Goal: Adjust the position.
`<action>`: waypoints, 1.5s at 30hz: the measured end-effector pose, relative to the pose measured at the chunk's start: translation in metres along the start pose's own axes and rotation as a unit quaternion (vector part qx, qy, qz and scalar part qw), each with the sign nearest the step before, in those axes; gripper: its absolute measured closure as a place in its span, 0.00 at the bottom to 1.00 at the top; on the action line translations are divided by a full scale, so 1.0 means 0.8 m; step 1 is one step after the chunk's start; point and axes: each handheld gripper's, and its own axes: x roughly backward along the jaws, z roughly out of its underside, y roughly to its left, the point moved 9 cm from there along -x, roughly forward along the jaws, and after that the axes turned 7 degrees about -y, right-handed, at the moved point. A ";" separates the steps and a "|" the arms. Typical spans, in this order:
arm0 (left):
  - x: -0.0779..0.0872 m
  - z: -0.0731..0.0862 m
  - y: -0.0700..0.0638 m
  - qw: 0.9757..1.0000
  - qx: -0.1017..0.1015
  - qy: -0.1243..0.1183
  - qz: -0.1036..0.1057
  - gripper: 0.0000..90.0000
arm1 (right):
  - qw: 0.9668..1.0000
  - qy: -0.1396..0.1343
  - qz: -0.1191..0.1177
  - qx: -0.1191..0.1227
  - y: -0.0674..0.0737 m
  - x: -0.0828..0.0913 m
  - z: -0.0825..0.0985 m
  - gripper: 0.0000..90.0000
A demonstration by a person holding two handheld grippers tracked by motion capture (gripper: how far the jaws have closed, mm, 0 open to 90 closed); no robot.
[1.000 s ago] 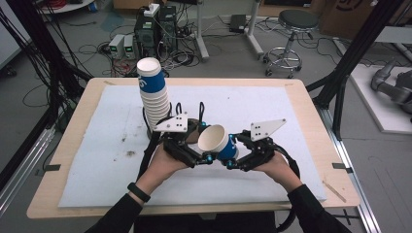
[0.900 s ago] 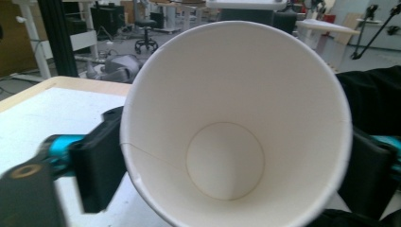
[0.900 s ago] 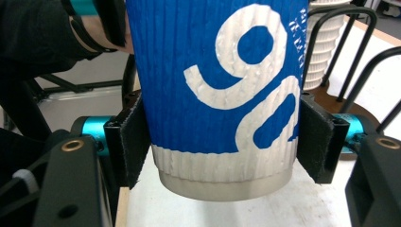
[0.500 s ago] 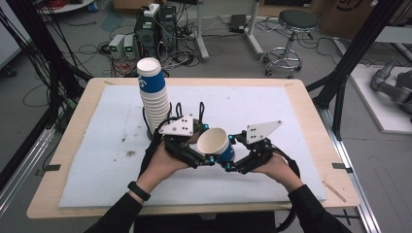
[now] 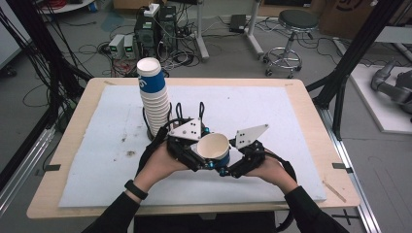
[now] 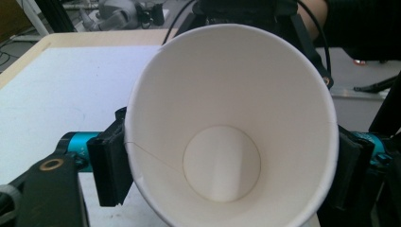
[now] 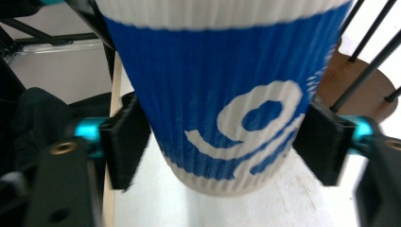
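The cup (image 7: 227, 94) is being shown as paper, with a ribbed, matt blue outside and a smooth, plain white inside (image 6: 222, 142). The stack of cups (image 5: 153, 102) is being seen with the same ribbed paper walls. The table (image 5: 311, 104) is being shown as pale wood at its edge, and it is being covered by a matt white sheet (image 5: 272, 109) with some dark stains.
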 end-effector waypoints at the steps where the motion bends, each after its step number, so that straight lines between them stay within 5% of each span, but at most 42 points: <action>1: 0.000 -0.003 0.001 1.000 0.003 -0.013 -0.002 0.21 | 1.000 -0.006 0.000 0.002 0.000 0.000 -0.001 0.33; 4: 0.001 -0.014 0.001 0.997 0.025 -0.077 -0.004 0.17 | 0.998 -0.053 -0.010 -0.011 0.001 0.006 -0.012 0.33; 8: 0.000 -0.027 -0.002 0.987 0.048 -0.151 0.003 0.16 | 0.996 -0.085 -0.016 -0.018 0.003 0.008 -0.018 0.33; 10: -0.001 -0.031 -0.002 0.984 0.052 -0.170 0.004 0.16 | 0.994 -0.100 -0.021 -0.023 0.004 0.009 -0.021 0.33; 14: -0.003 -0.034 0.000 0.982 0.052 -0.181 0.001 0.18 | 0.990 -0.135 -0.025 -0.040 0.005 0.011 -0.029 0.33; 17: -0.002 -0.040 0.001 0.979 0.059 -0.197 0.003 0.19 | 0.989 -0.140 -0.021 -0.041 0.003 0.012 -0.029 0.33; 37: -0.005 -0.042 0.004 0.981 0.049 -0.188 0.002 0.23 | 0.985 -0.162 -0.015 -0.049 0.004 0.011 -0.029 0.27; 45: -0.008 -0.040 0.002 0.982 0.050 -0.183 0.009 0.24 | 0.981 -0.185 -0.003 -0.063 0.001 0.017 -0.037 0.21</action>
